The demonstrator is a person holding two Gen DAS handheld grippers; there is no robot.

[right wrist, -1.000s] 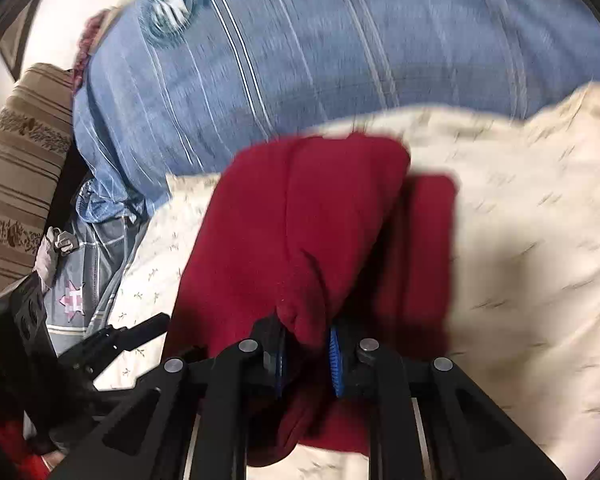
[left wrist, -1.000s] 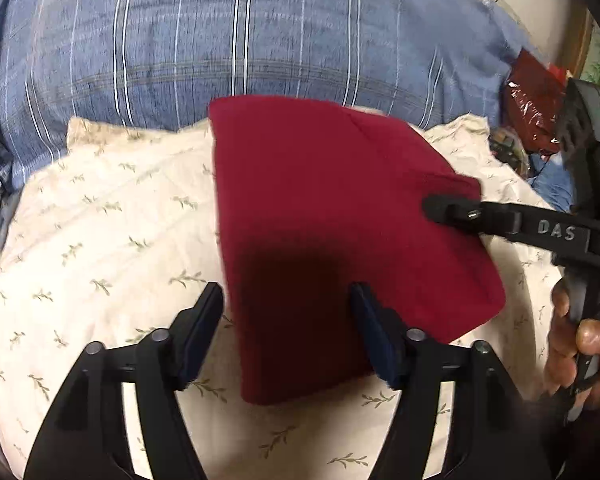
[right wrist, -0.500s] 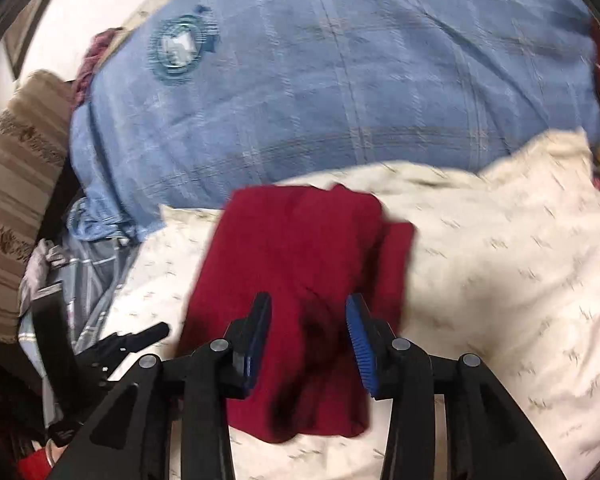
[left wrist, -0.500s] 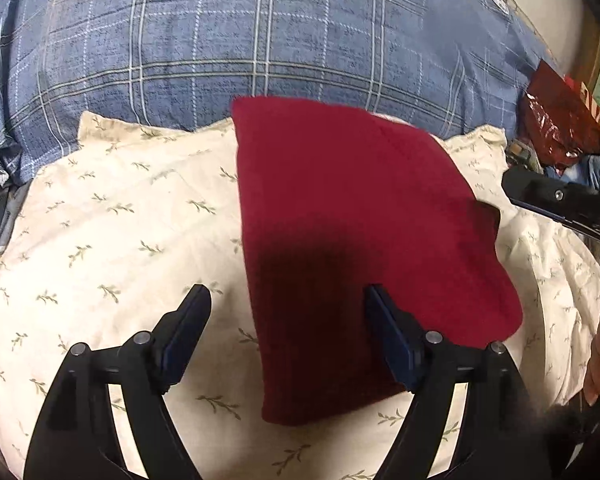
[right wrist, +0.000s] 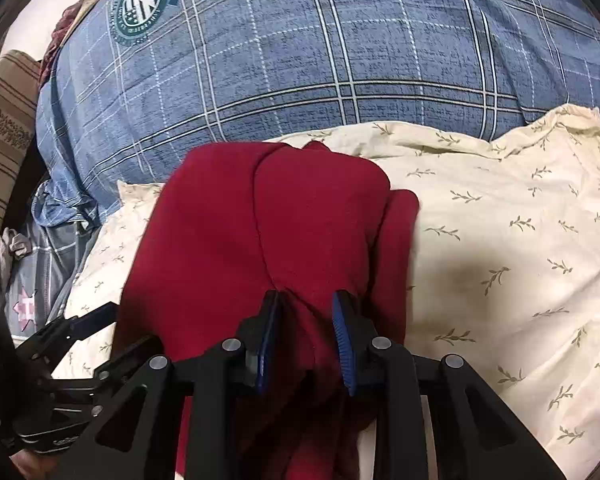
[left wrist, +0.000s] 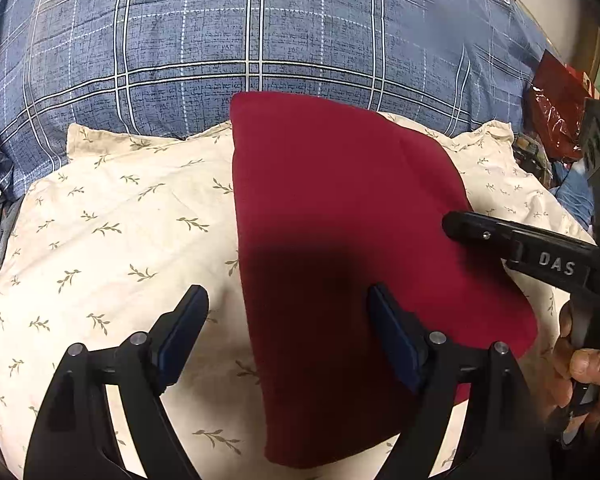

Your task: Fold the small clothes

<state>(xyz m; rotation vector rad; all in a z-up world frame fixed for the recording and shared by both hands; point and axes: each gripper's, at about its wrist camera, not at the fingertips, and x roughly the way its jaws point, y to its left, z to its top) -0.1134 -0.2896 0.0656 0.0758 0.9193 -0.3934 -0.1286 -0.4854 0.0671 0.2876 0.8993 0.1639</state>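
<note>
cloth (right wrist: pixel 228 240): soft, light, limp; grab at edge | right gripper (right wrist: pixel 306 308) closing round fold, not yet pinching | left gripper (left wrist: pixel 288 312) opening, empty

To my left, the cream leaf-print pillow (left wrist: pixel 112 216) lies bare, giving open room. Ahead, the bulky blue plaid duvet (left wrist: pixel 260 40) rises like a wall. The red garment (left wrist: pixel 340 208) fills the middle; clutter, including a red plastic bag (left wrist: pixel 556 108), crowds the right edge.
</note>
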